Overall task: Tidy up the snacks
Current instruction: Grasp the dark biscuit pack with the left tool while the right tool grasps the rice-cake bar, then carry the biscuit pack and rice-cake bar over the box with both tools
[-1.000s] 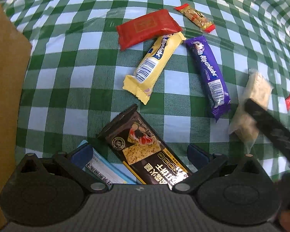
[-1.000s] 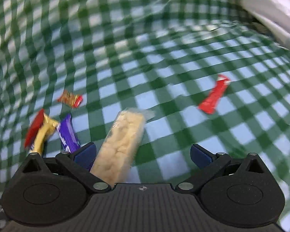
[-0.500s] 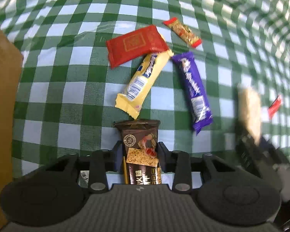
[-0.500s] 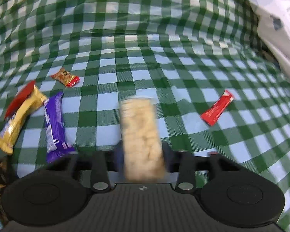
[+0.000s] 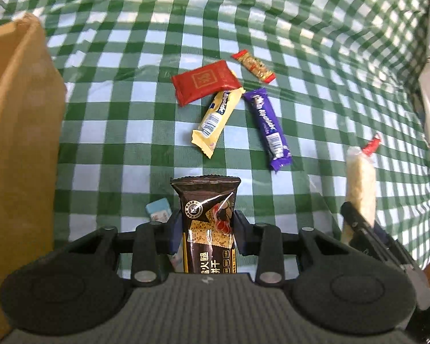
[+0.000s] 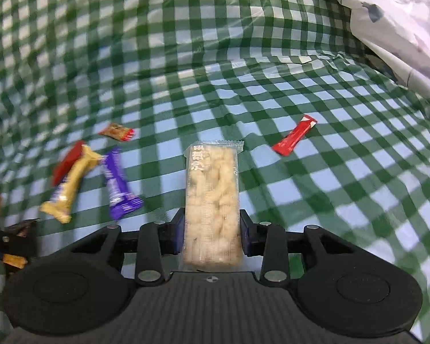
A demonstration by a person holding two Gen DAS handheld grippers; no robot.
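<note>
The dark biscuit packet [image 5: 207, 226] sits upright between the fingers of the left hand-held gripper [image 5: 205, 233], clamped at about mid-length and raised clear of the checked tabletop [image 5: 114, 120]. The pale rice-crisp bar [image 6: 212, 200] is pinched the same way in the right hand-held gripper [image 6: 212, 235], its sealed top end pointing away from the camera.

Both packets are thin film around brittle contents, so the carry probably goes best with no more squeeze than now and each packet kept in line with the fingers, since a long wrapper held near its middle can swing. The brown cardboard box [image 5: 17, 143] just left of the left hand-held gripper looks like the likely place to put things; that is a guess. Taking the biscuit packet over its wall first would keep the two tools from crossing.

Left on the cloth are a red packet [image 5: 205, 81], a yellow bar [image 5: 216, 119] with one end tucked under it, a purple bar [image 5: 268, 127] just beside, and a small red-ended candy [image 5: 253, 66] beyond.

Only the left view shows the box and a light blue packet [image 5: 157, 212] lying by the gripper's left finger. The right view alone gives the red stick sachet [image 6: 293, 139] in full, well apart from the cluster, and a white printed bag [image 6: 392, 14] at the far right edge.
</note>
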